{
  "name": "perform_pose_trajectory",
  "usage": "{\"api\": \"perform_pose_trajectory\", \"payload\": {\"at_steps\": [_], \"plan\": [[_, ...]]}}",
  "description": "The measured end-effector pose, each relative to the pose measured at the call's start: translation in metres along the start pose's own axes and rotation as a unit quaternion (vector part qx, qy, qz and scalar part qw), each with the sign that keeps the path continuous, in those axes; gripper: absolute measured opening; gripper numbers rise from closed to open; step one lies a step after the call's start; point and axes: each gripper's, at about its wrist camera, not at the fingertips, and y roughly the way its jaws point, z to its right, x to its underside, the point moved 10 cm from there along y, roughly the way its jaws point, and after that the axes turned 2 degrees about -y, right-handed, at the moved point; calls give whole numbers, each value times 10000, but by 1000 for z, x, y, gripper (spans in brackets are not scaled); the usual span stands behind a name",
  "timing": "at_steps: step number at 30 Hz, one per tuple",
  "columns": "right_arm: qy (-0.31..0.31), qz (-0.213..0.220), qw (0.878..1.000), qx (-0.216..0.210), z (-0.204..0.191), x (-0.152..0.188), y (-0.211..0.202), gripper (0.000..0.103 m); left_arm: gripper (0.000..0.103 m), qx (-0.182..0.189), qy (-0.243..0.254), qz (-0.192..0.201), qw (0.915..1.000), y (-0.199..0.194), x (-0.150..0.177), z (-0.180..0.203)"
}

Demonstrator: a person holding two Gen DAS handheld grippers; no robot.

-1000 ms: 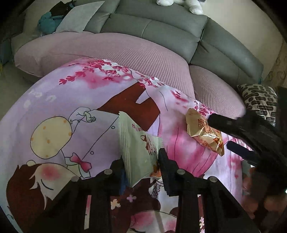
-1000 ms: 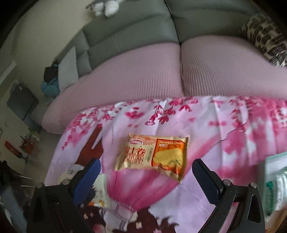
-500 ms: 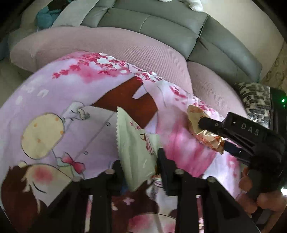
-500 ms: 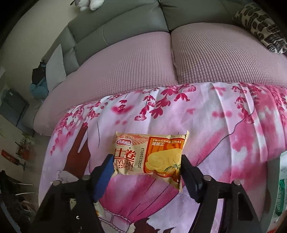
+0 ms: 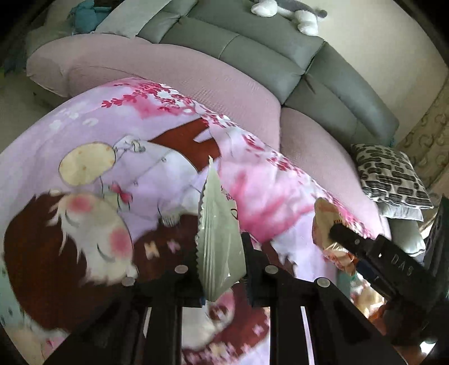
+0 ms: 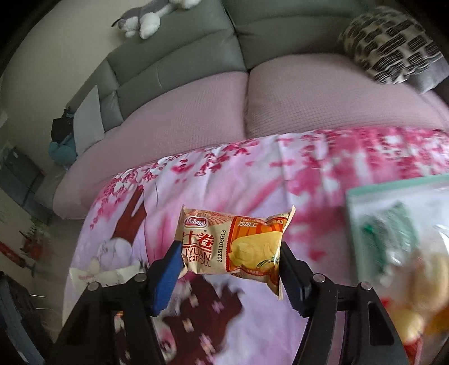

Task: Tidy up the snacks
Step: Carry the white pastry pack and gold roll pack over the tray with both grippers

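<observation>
My left gripper (image 5: 221, 252) is shut on a pale green snack packet (image 5: 217, 241), held edge-up above the pink cartoon-print cloth (image 5: 112, 134). My right gripper (image 6: 228, 261) is shut on a yellow-orange egg roll packet (image 6: 233, 244) and holds it lifted off the cloth (image 6: 252, 179). In the left wrist view the right gripper (image 5: 334, 233) shows at the right with the yellow packet (image 5: 325, 221) in it. A clear container with a teal rim (image 6: 373, 191), holding several snacks, sits at the right in the right wrist view.
The cloth covers a table in front of a sofa with pink seat cushions (image 6: 196, 104) and grey backs (image 5: 252, 53). A patterned pillow (image 5: 393, 174) lies at the sofa's right end. A plush toy (image 6: 148, 16) sits on the sofa back.
My right gripper closed on the yellow packet and lifted it off the cloth. My left gripper raised and turned the green packet.
</observation>
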Motion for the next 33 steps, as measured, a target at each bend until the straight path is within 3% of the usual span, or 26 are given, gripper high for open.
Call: {"api": "perform_pose_trajectory", "payload": {"at_steps": [11, 14, 18, 22, 26, 33], "plan": [[161, 393, 9970, 645, 60, 37, -78, 69, 20, 257, 658, 164, 9974, -19, 30, 59], [303, 616, 9942, 828, 87, 43, -107, 69, 20, 519, 982, 123, 9937, -17, 42, 93], [492, 926, 9840, 1442, 137, 48, -146, 69, 20, 1117, 1533, -130, 9818, -8, 75, 159], [691, 1044, 9707, 2051, 189, 50, -173, 69, 21, 1491, 2015, -334, 9675, 0, 108, 213], [903, 925, 9696, 2077, 224, 57, -173, 70, 21, 1683, 2198, -549, 9594, 11, 133, 247], [784, 933, 9743, 1895, 240, 55, -167, 73, 25, 1572, 2201, -736, 9599, 32, 142, 263]]}}
